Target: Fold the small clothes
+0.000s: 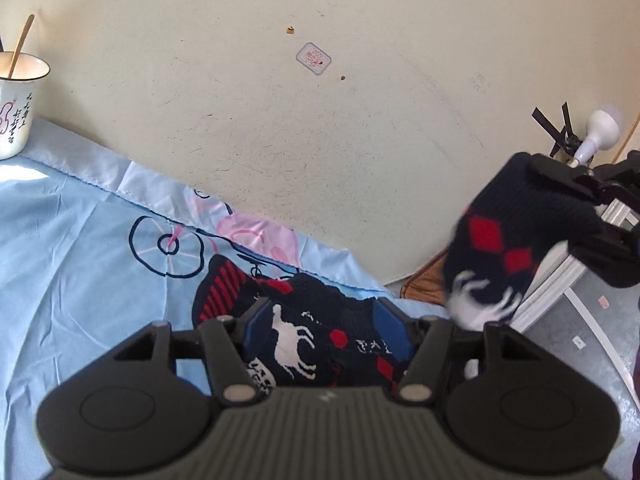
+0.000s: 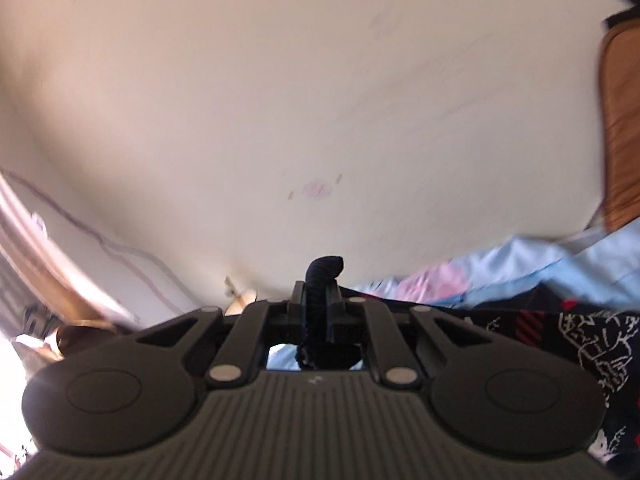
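Note:
A navy knitted garment with red diamonds and white deer is bunched between the blue pads of my left gripper, which press it from both sides; its red-striped end lies on the light blue sheet. A second matching navy piece hangs in the air at the right, held at its top by my right gripper. In the right wrist view that gripper is shut on a rolled dark edge that sticks up past its pads. More navy fabric lies at the lower right.
The blue sheet covers the near part of a round cream table. A white mug with a wooden stick stands at the far left. A small sticker lies mid-table. A white bulb-shaped object and a brown cushion sit beyond the table's right edge.

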A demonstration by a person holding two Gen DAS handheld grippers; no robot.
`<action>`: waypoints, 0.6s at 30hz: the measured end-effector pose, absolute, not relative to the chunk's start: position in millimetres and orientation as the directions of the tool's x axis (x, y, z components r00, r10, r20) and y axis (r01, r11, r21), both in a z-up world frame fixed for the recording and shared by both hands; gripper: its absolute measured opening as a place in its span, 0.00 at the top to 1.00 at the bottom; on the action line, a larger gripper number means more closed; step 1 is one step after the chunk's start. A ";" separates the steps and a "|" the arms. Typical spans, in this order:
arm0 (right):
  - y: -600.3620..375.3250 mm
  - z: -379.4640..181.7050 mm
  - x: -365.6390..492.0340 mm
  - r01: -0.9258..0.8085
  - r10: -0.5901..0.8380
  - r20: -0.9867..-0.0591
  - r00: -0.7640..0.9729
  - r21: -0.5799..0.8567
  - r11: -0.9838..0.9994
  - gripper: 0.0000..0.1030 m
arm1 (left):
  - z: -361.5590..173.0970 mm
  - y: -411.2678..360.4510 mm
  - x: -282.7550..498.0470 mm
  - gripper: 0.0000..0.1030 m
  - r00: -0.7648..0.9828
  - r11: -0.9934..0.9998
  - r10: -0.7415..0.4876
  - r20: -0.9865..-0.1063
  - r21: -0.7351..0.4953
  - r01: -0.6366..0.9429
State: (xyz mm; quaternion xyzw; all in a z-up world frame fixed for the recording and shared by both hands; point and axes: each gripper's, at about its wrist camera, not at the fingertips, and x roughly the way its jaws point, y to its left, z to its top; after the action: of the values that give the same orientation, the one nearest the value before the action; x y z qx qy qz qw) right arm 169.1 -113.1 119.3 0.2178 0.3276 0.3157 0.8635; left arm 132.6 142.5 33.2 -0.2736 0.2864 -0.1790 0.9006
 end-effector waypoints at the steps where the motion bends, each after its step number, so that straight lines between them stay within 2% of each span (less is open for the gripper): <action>1: -110.3 116.9 171.5 -0.401 0.686 -0.440 0.579 0.579 0.710 0.83 | 32.7 144.3 133.6 0.44 0.772 0.786 -0.477 -0.421 -0.598 0.160; 4: -149.3 121.6 163.8 -0.397 0.647 -0.366 0.669 0.560 0.727 0.76 | 27.4 147.2 138.2 0.44 0.763 0.784 -0.474 -0.440 -0.604 0.139; 6: -182.9 123.5 155.0 -0.358 0.552 -0.348 0.758 0.485 0.798 0.71 | 21.4 144.7 141.8 0.43 0.749 0.785 -0.480 -0.457 -0.605 0.134; 7: -205.4 119.4 151.7 -0.306 0.468 -0.355 0.809 0.426 0.852 0.68 | 18.8 141.7 143.5 0.43 0.742 0.791 -0.479 -0.468 -0.598 0.133; 9: -242.8 104.0 148.0 -0.210 0.349 -0.379 0.857 0.361 0.909 0.53 | 12.0 133.8 146.5 0.43 0.728 0.810 -0.469 -0.501 -0.573 0.128; 11: -284.4 76.7 147.7 -0.109 0.258 -0.420 0.870 0.346 0.932 0.46 | 7.0 127.0 148.0 0.43 0.718 0.831 -0.452 -0.528 -0.542 0.125; 13: -324.8 40.0 146.1 -0.017 0.220 -0.468 0.856 0.400 0.916 0.45 | 3.7 121.5 149.0 0.44 0.715 0.856 -0.423 -0.557 -0.504 0.114; 16: -365.0 -1.5 137.7 0.050 0.276 -0.489 0.828 0.554 0.831 0.44 | 1.3 116.4 149.5 0.54 0.714 0.883 -0.388 -0.583 -0.456 0.108; 18: -367.9 -24.3 145.3 0.067 0.344 -0.488 0.802 0.646 0.760 0.44 | 0.2 115.0 150.2 0.68 0.715 0.898 -0.365 -0.596 -0.429 0.101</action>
State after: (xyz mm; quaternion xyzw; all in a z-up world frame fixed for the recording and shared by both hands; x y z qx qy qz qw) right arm 145.3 -367.9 -24.3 0.3371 0.3046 0.0781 0.8874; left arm 150.2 115.0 0.2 -0.1861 0.3549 -0.1283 0.9072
